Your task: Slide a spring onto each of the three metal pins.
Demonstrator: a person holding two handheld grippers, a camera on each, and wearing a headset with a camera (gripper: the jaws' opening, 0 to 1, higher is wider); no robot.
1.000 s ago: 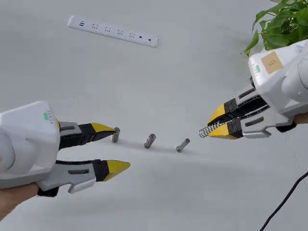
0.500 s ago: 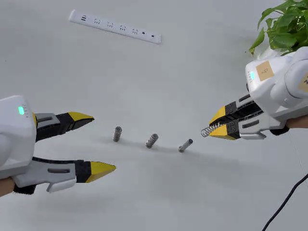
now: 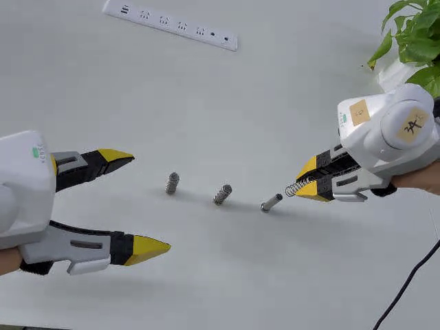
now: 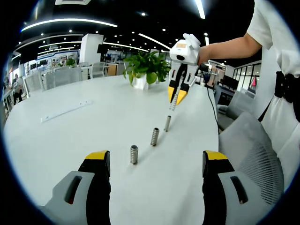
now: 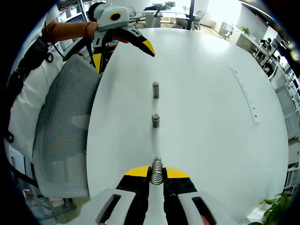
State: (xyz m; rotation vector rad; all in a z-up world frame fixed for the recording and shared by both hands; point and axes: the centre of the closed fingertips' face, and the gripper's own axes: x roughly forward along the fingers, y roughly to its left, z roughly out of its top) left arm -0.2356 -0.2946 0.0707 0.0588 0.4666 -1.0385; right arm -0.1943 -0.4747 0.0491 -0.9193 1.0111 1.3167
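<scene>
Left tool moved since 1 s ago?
Yes. The left tool has pulled back, leftward in the head view, away from the leftmost spring-covered metal pin its upper jaw tip was beside.

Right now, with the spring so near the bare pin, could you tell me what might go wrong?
The spring juts from the right gripper, pinched at one end, so it may flex and miss the bare pin. A nudge could topple that pin; the open left gripper is not steadying it.
</scene>
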